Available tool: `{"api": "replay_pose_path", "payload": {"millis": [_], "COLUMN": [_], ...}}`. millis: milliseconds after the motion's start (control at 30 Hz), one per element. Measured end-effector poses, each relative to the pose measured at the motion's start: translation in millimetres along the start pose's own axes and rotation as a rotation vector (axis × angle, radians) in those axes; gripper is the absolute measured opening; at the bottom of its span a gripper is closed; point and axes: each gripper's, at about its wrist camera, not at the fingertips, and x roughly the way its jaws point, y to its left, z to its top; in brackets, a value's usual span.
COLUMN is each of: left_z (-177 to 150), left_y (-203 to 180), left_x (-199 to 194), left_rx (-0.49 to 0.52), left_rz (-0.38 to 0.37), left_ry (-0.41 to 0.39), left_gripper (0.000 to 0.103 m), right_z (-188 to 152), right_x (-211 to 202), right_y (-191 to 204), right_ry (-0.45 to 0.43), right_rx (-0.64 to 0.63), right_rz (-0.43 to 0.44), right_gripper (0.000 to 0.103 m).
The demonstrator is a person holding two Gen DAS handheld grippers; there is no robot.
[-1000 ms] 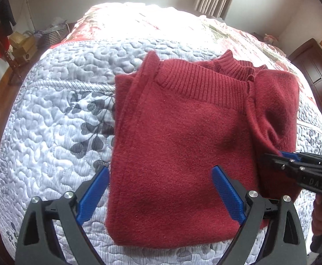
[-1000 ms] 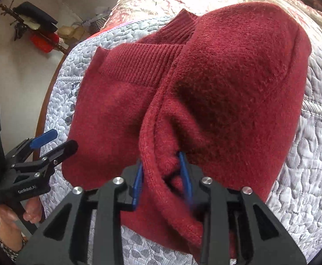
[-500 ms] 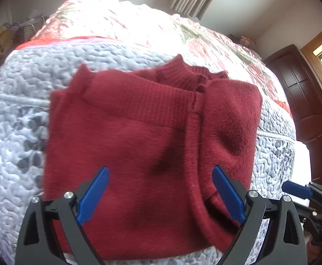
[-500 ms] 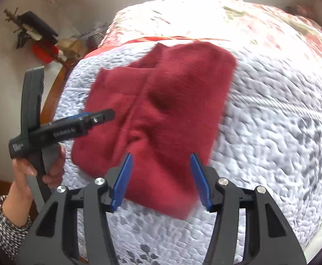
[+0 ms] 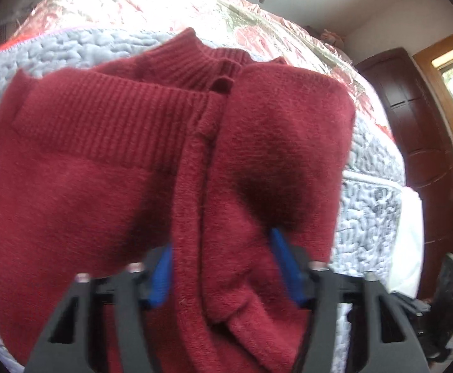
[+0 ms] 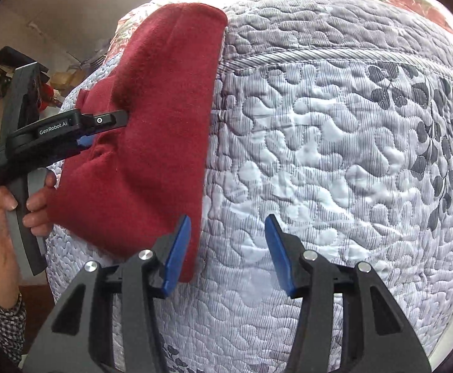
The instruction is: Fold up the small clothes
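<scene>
Red sweater (image 5: 108, 168) fills middle of left view, on gray quilt (image 6: 335, 143). Left gripper (image 5: 223, 267) pinching sweater fold, low center. Right gripper (image 6: 228, 251) spread wide, holding nothing, low center over quilt.

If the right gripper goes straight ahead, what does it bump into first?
Probably just the quilted bedspread. The open right gripper points at bare quilt; the red sweater lies just beside its left finger.

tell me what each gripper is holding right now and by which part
The left gripper pinches the red sweater at its near folded edge; the right gripper is open, holding nothing.
</scene>
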Motion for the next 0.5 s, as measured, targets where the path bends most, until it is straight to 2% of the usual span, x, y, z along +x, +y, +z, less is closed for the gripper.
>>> {"api": "replay_pose_path", "payload": {"millis": [67,233,500], "left_z": [-1,-9,-13], "left_y": [-1,-5,-3], "left_x": [-3,-23,-65], "left_rx": [-0.033,-0.038,0.011], "left_rz": [0.01,-0.032,-0.035], "left_ry": [-0.034,-0.101,-0.18], "left_gripper": [0.019,0.015,0.014], "right_z": [-1,-7,-6], "right_x": [2,3,7], "right_y": [-5,-14,2], "right_ry": [0.005,0.012,0.016], "right_rx": [0.008,0.021,0.003], "right_rz": [0.002,0.011,0.024], "right_gripper": [0.05,0.05,0.05]}}
